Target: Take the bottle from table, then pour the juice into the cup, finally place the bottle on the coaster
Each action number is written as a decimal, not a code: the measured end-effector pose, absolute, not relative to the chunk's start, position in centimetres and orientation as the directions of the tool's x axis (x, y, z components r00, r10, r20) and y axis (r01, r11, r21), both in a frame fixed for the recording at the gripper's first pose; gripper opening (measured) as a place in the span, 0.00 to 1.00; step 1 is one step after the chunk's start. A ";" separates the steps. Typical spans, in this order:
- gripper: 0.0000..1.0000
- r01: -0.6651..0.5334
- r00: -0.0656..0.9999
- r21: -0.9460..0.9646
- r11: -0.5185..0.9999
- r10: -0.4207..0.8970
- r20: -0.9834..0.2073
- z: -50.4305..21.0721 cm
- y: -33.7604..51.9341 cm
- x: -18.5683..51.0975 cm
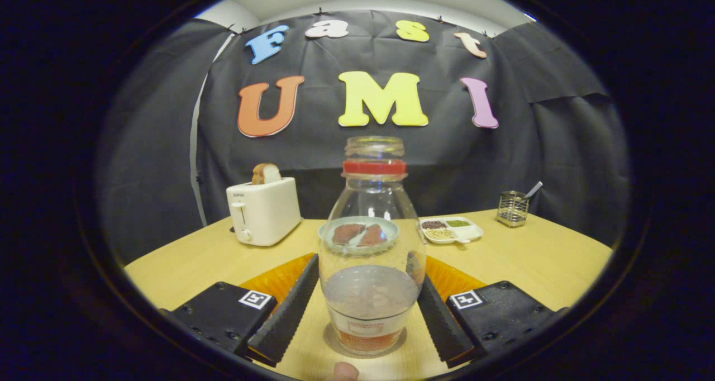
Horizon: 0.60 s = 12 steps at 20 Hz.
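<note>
At the centre of the frame, a clear glass bottle (371, 247) with a red neck ring stands upright on the wooden table (536, 263), between the spread fingers of the gripper (366, 291) (whether they press on the glass cannot be told). A white toaster (262, 210) with bread sits at middle left; a divided dish (451, 230) and a wire holder (513, 208) lie right.

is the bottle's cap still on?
No: the glass bottle standing between the gripper fingers has an open mouth, with only a red ring around its neck and no cap on top.
</note>
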State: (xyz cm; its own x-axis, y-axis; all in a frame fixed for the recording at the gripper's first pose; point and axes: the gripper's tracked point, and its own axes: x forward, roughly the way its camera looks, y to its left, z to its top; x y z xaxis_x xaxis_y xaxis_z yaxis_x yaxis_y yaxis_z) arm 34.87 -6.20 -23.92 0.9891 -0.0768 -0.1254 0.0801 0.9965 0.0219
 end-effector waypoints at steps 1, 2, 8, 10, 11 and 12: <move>1.00 0.078 0.990 0.029 0.997 -0.074 -0.117 -23.4 -6.2 34.5; 1.00 0.078 0.991 0.028 0.997 -0.074 -0.113 -22.9 -6.4 34.1; 1.00 0.075 0.994 0.021 0.997 -0.074 -0.075 -18.6 -6.6 30.0; 1.00 0.077 0.994 -0.008 0.997 -0.077 -0.075 -17.0 -6.5 28.3; 1.00 0.072 0.994 -0.030 0.997 -0.074 -0.080 -16.3 -6.4 27.4; 1.00 0.073 0.993 -0.051 0.996 -0.078 -0.091 -15.8 -6.5 26.4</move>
